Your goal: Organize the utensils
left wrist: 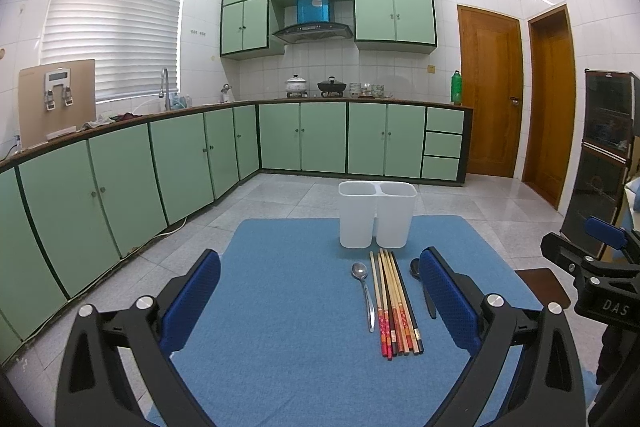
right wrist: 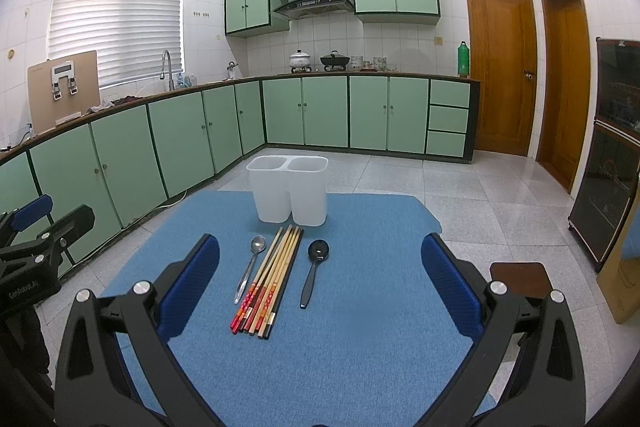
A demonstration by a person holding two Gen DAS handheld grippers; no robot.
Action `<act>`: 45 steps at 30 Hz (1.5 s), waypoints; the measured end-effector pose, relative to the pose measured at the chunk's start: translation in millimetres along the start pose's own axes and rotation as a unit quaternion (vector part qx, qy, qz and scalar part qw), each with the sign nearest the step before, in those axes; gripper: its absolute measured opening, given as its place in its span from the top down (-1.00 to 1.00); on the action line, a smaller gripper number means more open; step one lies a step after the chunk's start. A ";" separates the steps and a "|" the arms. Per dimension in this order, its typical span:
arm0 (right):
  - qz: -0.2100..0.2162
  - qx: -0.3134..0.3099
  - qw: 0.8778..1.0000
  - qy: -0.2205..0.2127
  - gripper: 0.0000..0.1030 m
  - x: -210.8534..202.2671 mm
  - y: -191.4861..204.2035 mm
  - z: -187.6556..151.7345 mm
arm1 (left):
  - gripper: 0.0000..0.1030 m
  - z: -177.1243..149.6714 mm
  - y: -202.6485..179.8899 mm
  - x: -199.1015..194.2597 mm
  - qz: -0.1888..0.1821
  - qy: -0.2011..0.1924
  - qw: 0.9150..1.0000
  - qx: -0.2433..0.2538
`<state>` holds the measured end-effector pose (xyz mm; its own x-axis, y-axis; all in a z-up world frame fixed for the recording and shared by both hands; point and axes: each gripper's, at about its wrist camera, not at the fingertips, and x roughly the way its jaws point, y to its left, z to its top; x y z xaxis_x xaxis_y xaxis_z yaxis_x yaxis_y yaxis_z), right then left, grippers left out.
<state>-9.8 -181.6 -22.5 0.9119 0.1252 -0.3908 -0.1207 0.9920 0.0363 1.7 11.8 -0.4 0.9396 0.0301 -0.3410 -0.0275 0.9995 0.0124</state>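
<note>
A white two-compartment utensil holder (left wrist: 376,213) (right wrist: 289,190) stands at the far edge of a blue mat (left wrist: 280,327) (right wrist: 352,327). In front of it lie a metal spoon (left wrist: 365,291) (right wrist: 250,267), a bundle of several chopsticks (left wrist: 394,303) (right wrist: 270,277) and a black spoon (left wrist: 420,281) (right wrist: 314,269). My left gripper (left wrist: 320,299) is open and empty above the mat's near side, left of the utensils. My right gripper (right wrist: 320,283) is open and empty, with the utensils lying between its fingers further ahead. Each gripper shows at the edge of the other's view.
Green kitchen cabinets (left wrist: 180,155) run along the left and back walls. Two wooden doors (right wrist: 504,67) are at the back right. A dark glass cabinet (right wrist: 608,147) stands at the right. A brown stool top (right wrist: 520,277) is beside the mat's right edge.
</note>
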 end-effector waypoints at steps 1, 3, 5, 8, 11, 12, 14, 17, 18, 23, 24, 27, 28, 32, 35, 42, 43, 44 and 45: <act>0.000 0.000 1.000 0.000 -0.90 0.1 0.2 -0.7 | -0.88 0.7 -1.8 0.8 0.001 0.001 1.000 0.000; -0.001 0.002 1.000 0.001 -0.90 1.7 -0.9 -1.6 | -0.88 0.5 -2.2 0.9 0.001 0.001 1.000 0.001; -0.002 0.003 1.000 0.001 -0.90 3.0 -1.3 -2.4 | -0.88 1.2 -4.6 1.4 0.002 0.003 1.000 0.001; 0.002 0.008 1.000 0.005 -0.90 7.0 -2.5 -1.7 | -0.88 1.0 -4.4 3.7 0.002 0.007 1.000 0.001; 0.000 0.009 1.000 0.010 -0.90 12.6 -3.9 -2.0 | -0.88 0.3 -5.9 9.3 0.004 0.013 1.000 0.003; -0.002 0.008 1.000 0.014 -0.90 16.1 -4.2 -1.9 | -0.88 -0.2 -5.9 12.5 0.004 0.016 1.000 0.003; -0.007 0.002 1.000 0.024 -0.90 26.0 -4.8 -2.0 | -0.88 -1.8 -6.3 21.2 0.002 0.025 1.000 0.004; -0.023 -0.006 0.999 0.047 -0.90 49.3 -7.8 -2.0 | -0.88 -2.4 -1.6 39.8 -0.002 0.044 0.999 -0.004; -0.033 -0.009 0.998 0.058 -0.90 59.1 -9.5 -2.6 | -0.88 -2.9 -0.7 46.3 -0.004 0.049 0.999 -0.006; -0.049 -0.014 0.993 0.109 -0.90 112.5 -19.1 -7.4 | -0.88 -10.7 3.5 91.1 -0.001 0.087 0.996 -0.009; -0.047 -0.013 0.992 0.121 -0.90 125.0 -20.4 -9.2 | -0.88 -12.7 4.1 102.6 0.003 0.098 0.995 -0.008; -0.039 -0.008 0.987 0.155 -0.90 163.1 -22.3 -14.1 | -0.88 -19.3 4.1 136.5 0.013 0.126 0.992 0.001; -0.039 -0.007 0.986 0.163 -0.90 174.3 -21.8 -15.9 | -0.88 -21.7 4.3 145.7 0.015 0.130 0.991 0.000; -0.035 0.004 0.980 0.194 -0.90 220.3 -18.6 -19.5 | -0.88 -29.2 5.5 181.1 0.021 0.152 0.988 0.007; -0.037 0.004 0.976 0.213 -0.81 250.7 -13.0 -23.3 | -0.88 -31.6 4.0 205.1 0.026 0.177 0.984 0.009; -0.034 0.022 0.965 0.259 -0.43 297.7 -4.4 -38.2 | -0.88 -38.3 10.3 241.5 0.031 0.206 0.978 0.008; -0.033 0.024 0.964 0.264 -0.39 302.8 -3.4 -39.5 | -0.88 -39.3 10.7 244.5 0.031 0.209 0.977 0.007; -0.031 0.027 0.963 0.267 -0.30 307.1 -2.7 -40.2 | -0.88 -40.5 10.9 248.8 0.032 0.212 0.977 0.008; -0.031 0.030 0.962 0.269 -0.23 310.4 -2.5 -40.6 | -0.88 -41.7 10.9 252.9 0.032 0.215 0.976 0.010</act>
<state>257.6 -145.7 -181.3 0.5788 0.0572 -0.8134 -0.0355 0.9984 0.0449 224.8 30.4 -125.7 0.7064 0.0949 -0.7014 -0.0712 0.9955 0.0631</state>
